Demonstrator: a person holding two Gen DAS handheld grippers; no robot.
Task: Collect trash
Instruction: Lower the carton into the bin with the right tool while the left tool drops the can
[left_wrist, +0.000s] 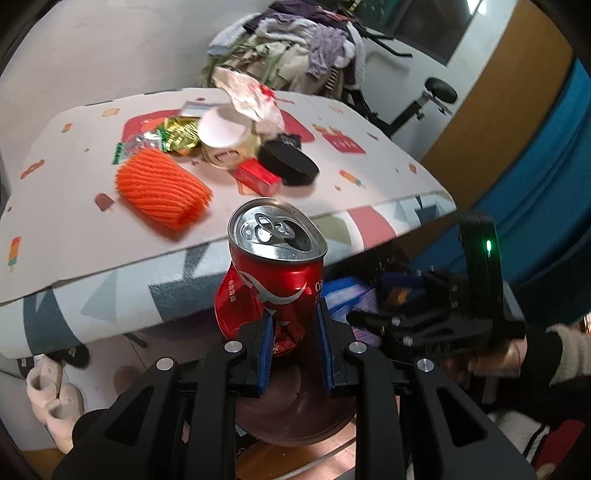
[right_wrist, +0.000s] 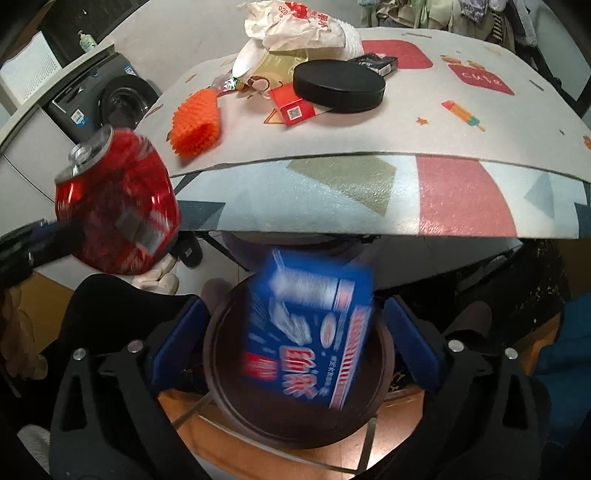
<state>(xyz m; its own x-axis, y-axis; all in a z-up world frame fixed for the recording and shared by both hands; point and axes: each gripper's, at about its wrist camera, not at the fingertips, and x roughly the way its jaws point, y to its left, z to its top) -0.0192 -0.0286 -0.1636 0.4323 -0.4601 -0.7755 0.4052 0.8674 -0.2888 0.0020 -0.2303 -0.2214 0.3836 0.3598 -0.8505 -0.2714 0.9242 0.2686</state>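
Both wrist views angled down, close over brown bin (right_wrist: 295, 406); shared: table (left_wrist: 74, 221), crushed can (left_wrist: 275, 280).

Black plastic left gripper (left_wrist: 295, 332): triangular cut-outs, silver screws, blue-padded fingers (left_wrist: 266, 354). Same build on right gripper (right_wrist: 291, 343), blue pads at nine and three o'clock. Green light, cream cuff at three o'clock.
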